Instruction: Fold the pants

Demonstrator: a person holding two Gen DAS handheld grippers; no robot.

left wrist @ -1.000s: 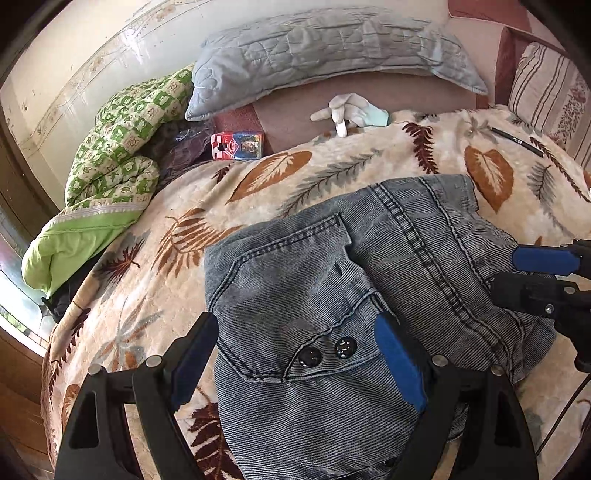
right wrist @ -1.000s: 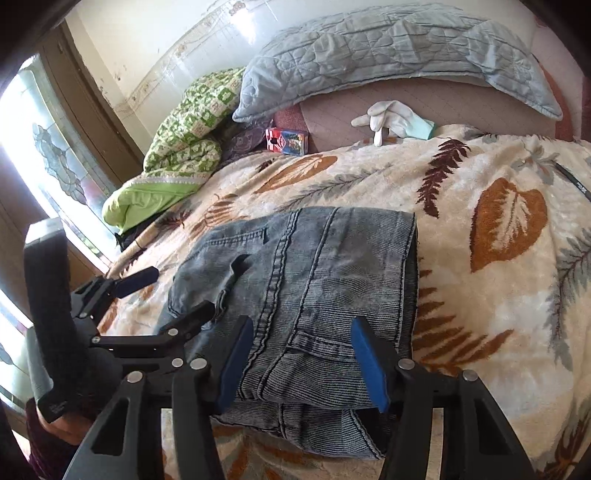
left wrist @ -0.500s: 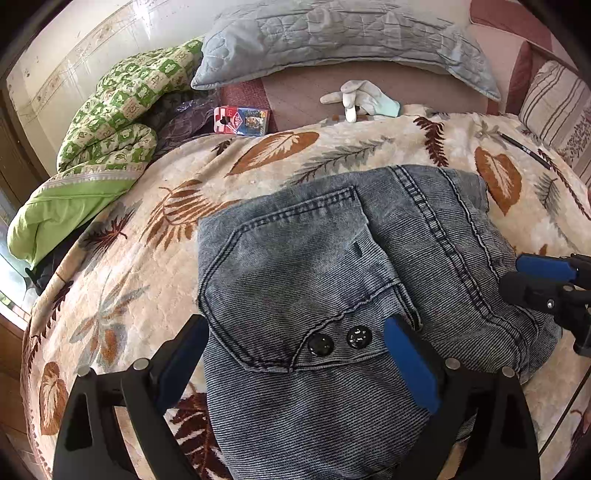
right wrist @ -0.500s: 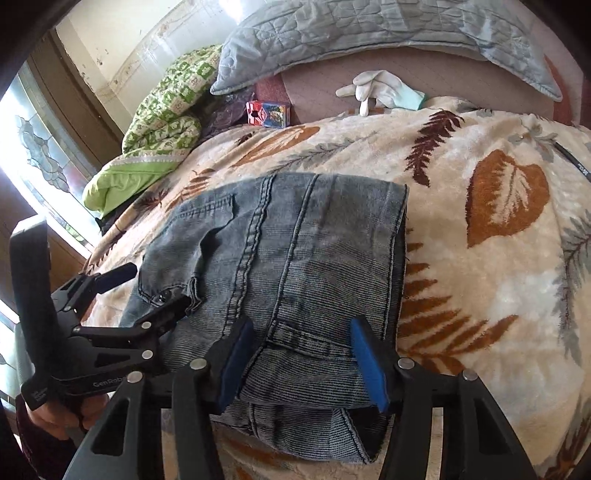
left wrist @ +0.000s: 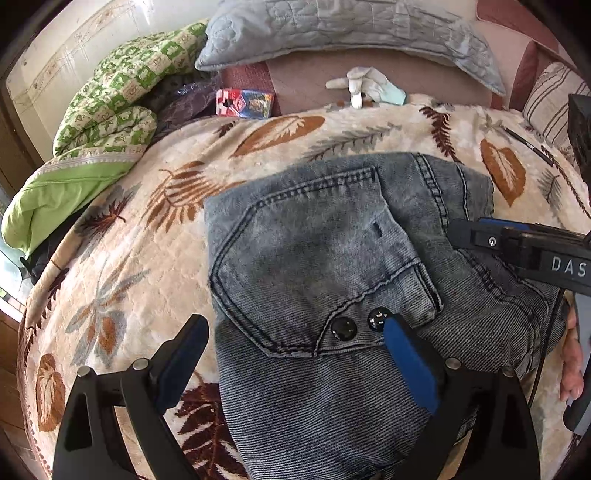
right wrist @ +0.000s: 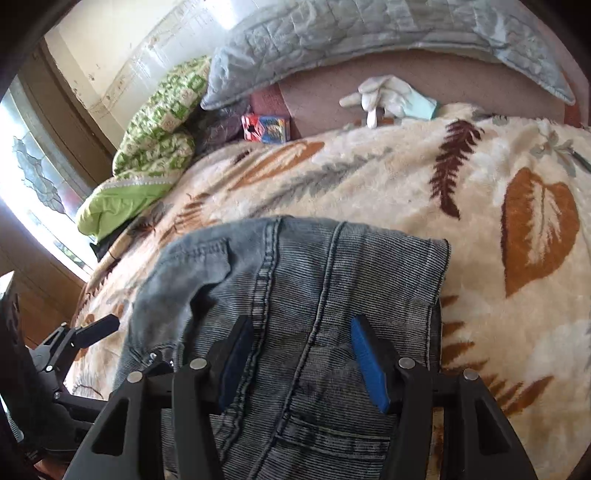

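Your denim pants (left wrist: 332, 280) are lying folded into a compact stack on the leaf-print blanket (left wrist: 122, 295) covering the bed, near its front edge. A flap pocket is facing up on top, with 2 dark snap buttons (left wrist: 360, 323) along its lower hem.

You are holding the left gripper (left wrist: 295, 354) angled down over the stack's left front corner. Its jaws have just been opening and are now standing wide apart: the left pad is hanging over bare blanket, the right pad is sitting above the denim just beside the snaps, and neither is pressing on cloth.

You are holding the right gripper (right wrist: 303, 354) down over the right part of the stack, jaws standing partly apart astride a lengthwise seam. Denim is lying between the pads; whether the tips are touching the fabric cannot be told from this view.

Behind the pants, well apart from them, a grey quilted pillow (left wrist: 351, 33) is leaning at the head of the bed, with a white glove (left wrist: 364, 86) and a small red-and-blue box (left wrist: 245, 103) below it. A green checked quilt (left wrist: 110, 107) is bunched at the left.
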